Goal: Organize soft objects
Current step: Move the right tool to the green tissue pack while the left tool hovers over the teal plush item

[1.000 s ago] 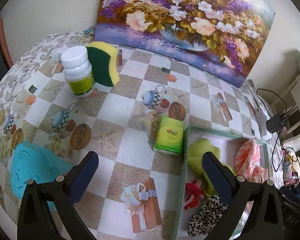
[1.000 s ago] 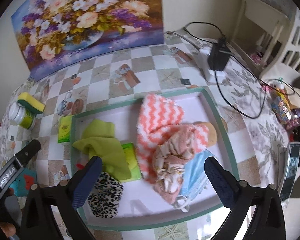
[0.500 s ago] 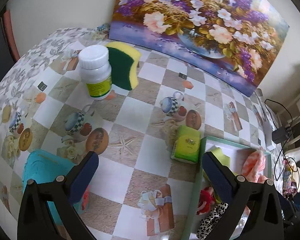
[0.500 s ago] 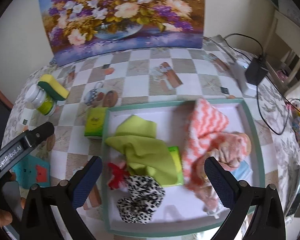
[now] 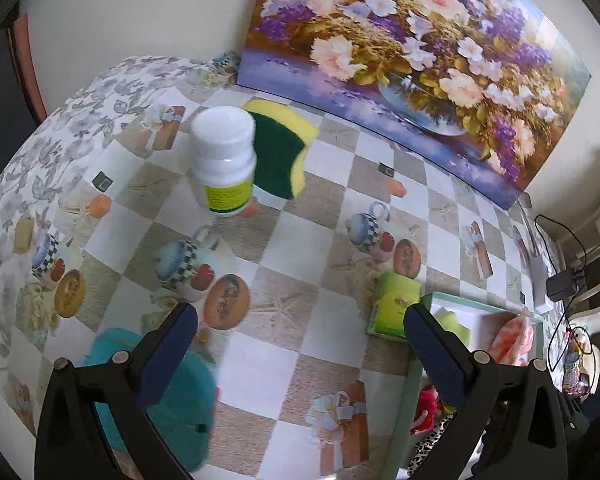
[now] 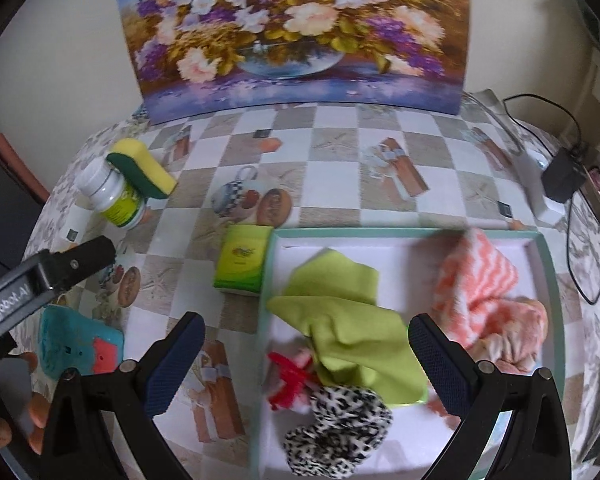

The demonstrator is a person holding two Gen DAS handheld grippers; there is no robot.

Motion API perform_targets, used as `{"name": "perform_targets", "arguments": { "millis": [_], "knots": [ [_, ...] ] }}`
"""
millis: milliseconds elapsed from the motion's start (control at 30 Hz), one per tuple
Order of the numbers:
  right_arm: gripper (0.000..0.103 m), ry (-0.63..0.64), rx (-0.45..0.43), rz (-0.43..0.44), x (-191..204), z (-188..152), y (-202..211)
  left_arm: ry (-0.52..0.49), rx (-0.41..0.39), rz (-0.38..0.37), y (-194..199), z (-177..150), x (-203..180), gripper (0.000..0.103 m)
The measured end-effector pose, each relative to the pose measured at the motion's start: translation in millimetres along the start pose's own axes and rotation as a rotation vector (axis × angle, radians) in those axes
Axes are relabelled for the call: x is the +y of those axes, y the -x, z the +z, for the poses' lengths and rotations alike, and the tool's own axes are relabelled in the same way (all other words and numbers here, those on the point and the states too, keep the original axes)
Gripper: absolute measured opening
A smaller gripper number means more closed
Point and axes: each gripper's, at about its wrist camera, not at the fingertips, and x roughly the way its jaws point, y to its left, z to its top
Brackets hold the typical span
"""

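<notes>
1. The left gripper (image 5: 300, 332) is held with its jaws wide apart and empty, above the checked tablecloth (image 5: 284, 248).
2. The right gripper (image 6: 306, 344) is likewise spread wide with nothing between its jaws, over the near left part of the tray (image 6: 550, 276).
3. In the tray a green cloth (image 6: 348, 320) is spread at the left, with a red item (image 6: 288, 376) and a leopard scrunchie (image 6: 336, 432) at its near side.
4. A coral zigzag towel (image 6: 476, 280) is seen at the far right of the tray, touching a pink bundle (image 6: 512, 340) just nearer.
5. A green tissue pack (image 6: 242, 260) lies on the cloth just left of the tray's far left corner.
6. A teal cloth (image 5: 180, 392) is seen at the near left of the table, partly under the left gripper's finger.
7. A white bottle (image 5: 224, 160) stands at the far left, and a yellow-green sponge (image 5: 280, 152) leans against it.
8. A flower painting (image 6: 296, 32) is propped against the far wall.
9. A black adapter (image 6: 562, 174) with its cable is seen at the far right.
10. Fingertips of a hand (image 6: 36, 416) are visible at the near left, beneath the left gripper's body.
</notes>
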Motion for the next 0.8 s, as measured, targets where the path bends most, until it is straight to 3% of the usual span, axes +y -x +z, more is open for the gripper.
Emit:
{"name": "perform_targets", "arguments": {
  "millis": [200,800],
  "knots": [
    [0.103,0.019,0.004,0.028,15.5,4.9,-9.1,0.072,0.025,0.010,-2.6,5.9,28.4,0.103],
    [0.097,0.115,0.055,0.047,62.5,14.5,-45.0,0.073,0.046,0.021,-5.8,26.3,63.3,0.103]
  ]
}}
